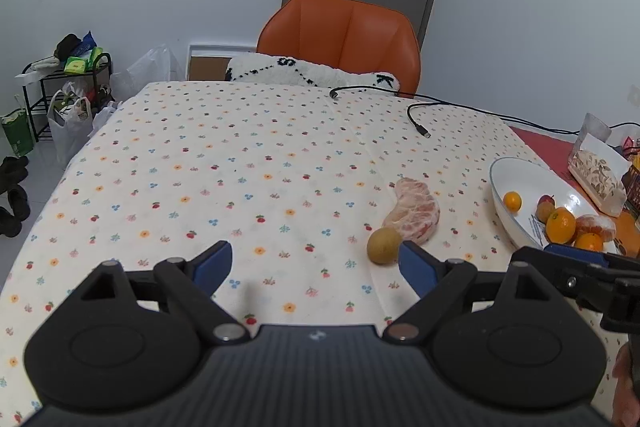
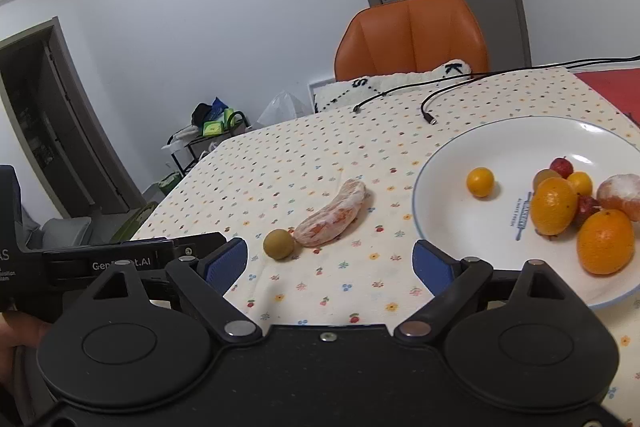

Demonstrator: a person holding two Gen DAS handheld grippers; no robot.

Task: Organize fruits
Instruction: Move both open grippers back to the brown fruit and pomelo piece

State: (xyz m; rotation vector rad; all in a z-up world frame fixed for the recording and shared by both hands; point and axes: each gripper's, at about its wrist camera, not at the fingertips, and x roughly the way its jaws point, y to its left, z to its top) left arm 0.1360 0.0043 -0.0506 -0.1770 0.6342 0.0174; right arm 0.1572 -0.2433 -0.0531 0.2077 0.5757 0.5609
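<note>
- Both grippers stood wide open and empty above the flowered table (image 1: 240,155); the left gripper (image 1: 316,267) had bare cloth between its fingers (image 1: 214,265), and the right gripper (image 2: 330,263) likewise held nothing
- The landmark was the white plate (image 2: 448,163), already carrying several oranges, a peeled mandarin and small red and yellow fruits; two pieces lay outside it on the cloth
- The peeled pomelo segment (image 2: 332,215) lay to the left of the plate, near but clear of its rim; the small brown-green round fruit (image 2: 279,244) sat just beyond the segment on the side away from the plate, seemingly touching its end
- In the left wrist view the round fruit (image 1: 384,245) sat right beside the left gripper's right fingertip, outside the gap
- Judged step: collect one of the two stray pieces and move it to the plate; the round fruit looked likely to roll, so the fingers would do best to straddle it squarely and close gently
- The segment appeared soft; a light grip across its middle would avoid crushing it; the plate's open left half offered room for a low release
</note>
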